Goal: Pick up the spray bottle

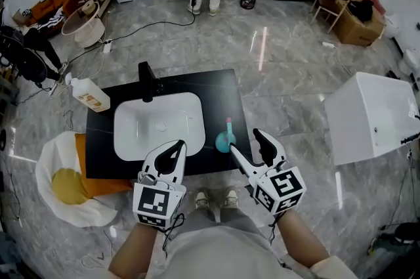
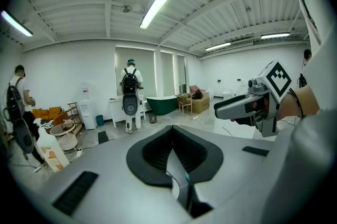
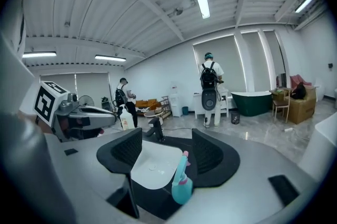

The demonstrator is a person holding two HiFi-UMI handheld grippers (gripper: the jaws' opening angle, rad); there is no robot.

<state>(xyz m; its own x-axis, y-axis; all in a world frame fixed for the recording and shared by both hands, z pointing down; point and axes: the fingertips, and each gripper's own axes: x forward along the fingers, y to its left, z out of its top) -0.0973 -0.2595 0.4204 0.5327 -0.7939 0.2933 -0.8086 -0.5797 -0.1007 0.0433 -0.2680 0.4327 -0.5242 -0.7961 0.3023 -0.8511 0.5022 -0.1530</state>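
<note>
Both empty | left gripper (image 1: 173,151) pressed together | right gripper (image 1: 246,142) wide apart | spray bottle (image 1: 226,138) just ahead of its tips

**Left gripper** (image 1: 176,151) and **right gripper** (image 1: 246,143): white moulded shells tapering to pointed jaws, lined inside with black textured pads. Each shell carries a black-and-white square-marker cube, the left marker cube (image 1: 157,202) and the right marker cube (image 1: 283,187). A thin black cable (image 1: 172,226) hangs under the left one. **Clothing:** grey trousers (image 1: 216,224), pale low shoes (image 1: 214,199), cream sleeve (image 1: 331,268).
</note>
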